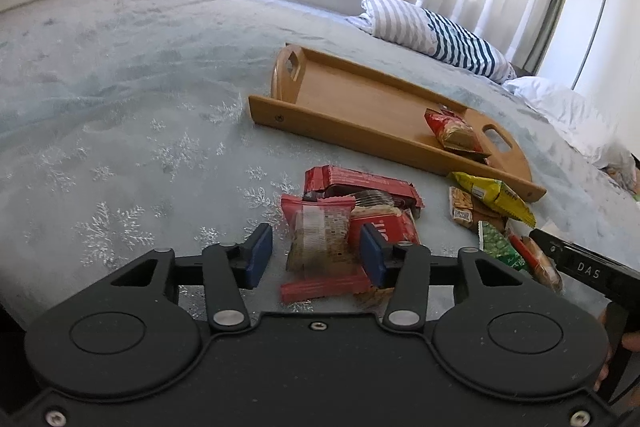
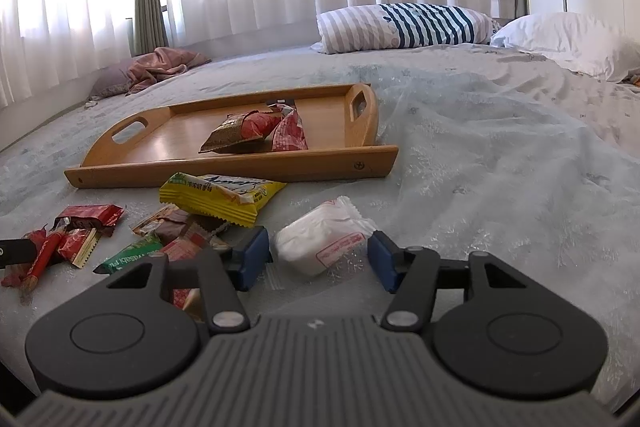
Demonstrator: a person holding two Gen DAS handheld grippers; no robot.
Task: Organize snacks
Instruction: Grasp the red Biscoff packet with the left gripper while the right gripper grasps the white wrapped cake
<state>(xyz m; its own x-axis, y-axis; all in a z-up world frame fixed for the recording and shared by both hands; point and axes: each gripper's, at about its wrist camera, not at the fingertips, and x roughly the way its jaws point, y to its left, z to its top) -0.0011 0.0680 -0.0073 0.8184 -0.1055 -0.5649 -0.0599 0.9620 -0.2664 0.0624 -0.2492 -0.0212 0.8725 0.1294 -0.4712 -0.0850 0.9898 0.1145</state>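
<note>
- The left claw (image 1: pixel 316 255) is spread wide around a clear-windowed red snack packet (image 1: pixel 320 239) on the bed (image 1: pixel 120 107), its pads apart from the wrapper.
- More red wrappers (image 1: pixel 360 183) are piled just behind.
- The right claw (image 2: pixel 320 255) is held wide around a white packet (image 2: pixel 320 243), not touching.
- A yellow packet (image 2: pixel 220 195) lies beside the wooden tray (image 2: pixel 240 163), where two red snack bags (image 2: pixel 256 131) are seen.
</note>
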